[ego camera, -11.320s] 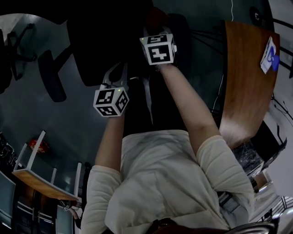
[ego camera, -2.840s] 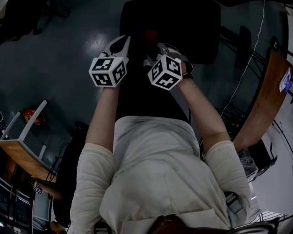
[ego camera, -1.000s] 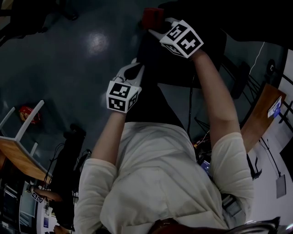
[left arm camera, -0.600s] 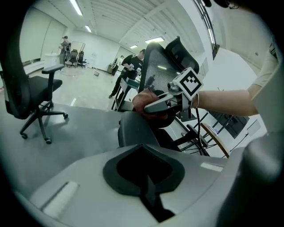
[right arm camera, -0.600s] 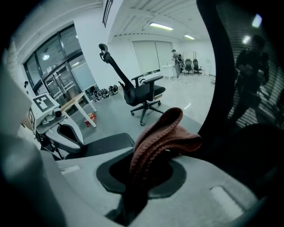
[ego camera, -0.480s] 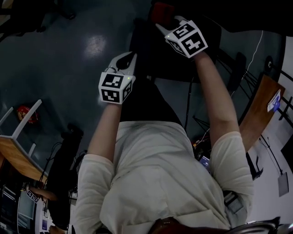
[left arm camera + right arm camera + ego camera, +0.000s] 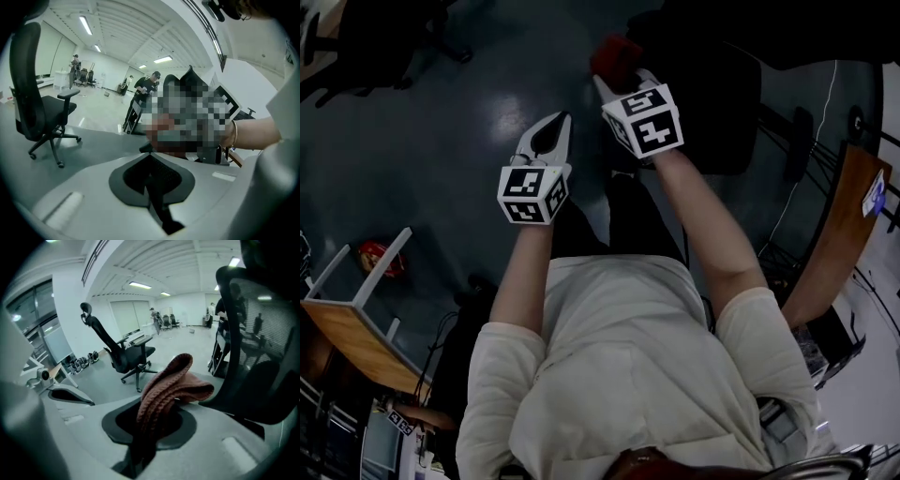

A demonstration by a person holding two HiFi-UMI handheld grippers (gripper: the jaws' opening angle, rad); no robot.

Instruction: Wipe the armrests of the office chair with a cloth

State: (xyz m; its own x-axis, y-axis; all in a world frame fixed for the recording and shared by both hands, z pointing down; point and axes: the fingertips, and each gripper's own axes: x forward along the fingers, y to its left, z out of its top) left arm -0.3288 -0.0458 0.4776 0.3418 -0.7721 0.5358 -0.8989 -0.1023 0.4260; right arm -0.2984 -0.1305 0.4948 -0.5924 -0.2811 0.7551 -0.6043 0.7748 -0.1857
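Floor (image 7: 441,141): smooth, dark grey, one patch of glare. Black office chair (image 7: 712,94) stands on it straight ahead. Wooden desk (image 7: 836,234) at right edge. Wooden table (image 7: 356,339) on pale legs lower left, small red object (image 7: 375,255) on the floor just beside them. Left gripper view: a swivel chair (image 7: 42,112) on castors, alone on open floor.

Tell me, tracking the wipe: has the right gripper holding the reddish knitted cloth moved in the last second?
Yes: the right gripper and reddish knitted cloth slid left, from over the black office chair to its left edge.
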